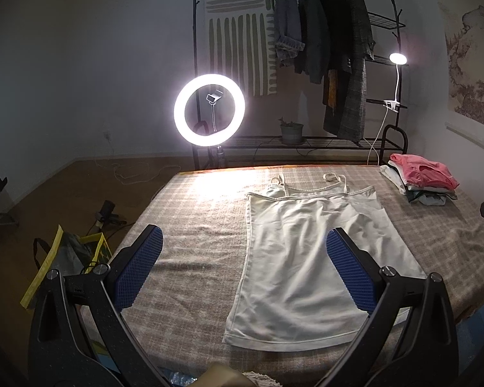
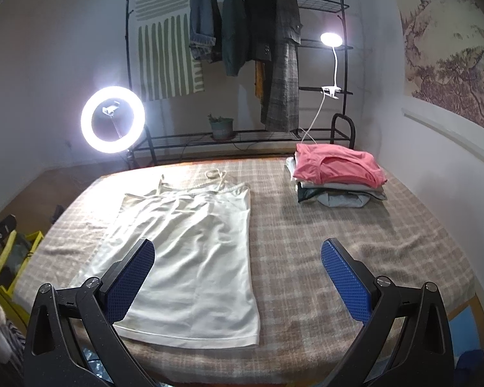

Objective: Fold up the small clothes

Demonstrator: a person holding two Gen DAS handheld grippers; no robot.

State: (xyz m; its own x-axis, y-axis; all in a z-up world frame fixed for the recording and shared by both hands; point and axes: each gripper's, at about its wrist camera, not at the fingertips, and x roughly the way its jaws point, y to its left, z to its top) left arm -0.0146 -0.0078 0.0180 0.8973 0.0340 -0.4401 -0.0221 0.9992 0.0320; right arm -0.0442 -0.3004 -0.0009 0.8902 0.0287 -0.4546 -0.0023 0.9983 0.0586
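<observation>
A white strappy camisole [image 1: 300,251] lies flat on the plaid table cover [image 1: 190,225], straps at the far end and hem toward me. It also shows in the right wrist view [image 2: 193,251]. My left gripper [image 1: 243,235] is open and empty, held above the near end of the top, over its left edge. My right gripper [image 2: 237,248] is open and empty, held above the near right edge of the top. A stack of folded clothes [image 2: 335,177] with a pink piece on top sits at the far right [image 1: 419,183].
A lit ring light [image 1: 209,114] stands past the table's far left corner. A clothes rack [image 1: 332,64] with hanging jackets and a clip lamp [image 1: 398,59] stands behind. A yellow-trimmed bag [image 1: 67,258] sits on the floor to the left. A wall runs along the right [image 2: 442,167].
</observation>
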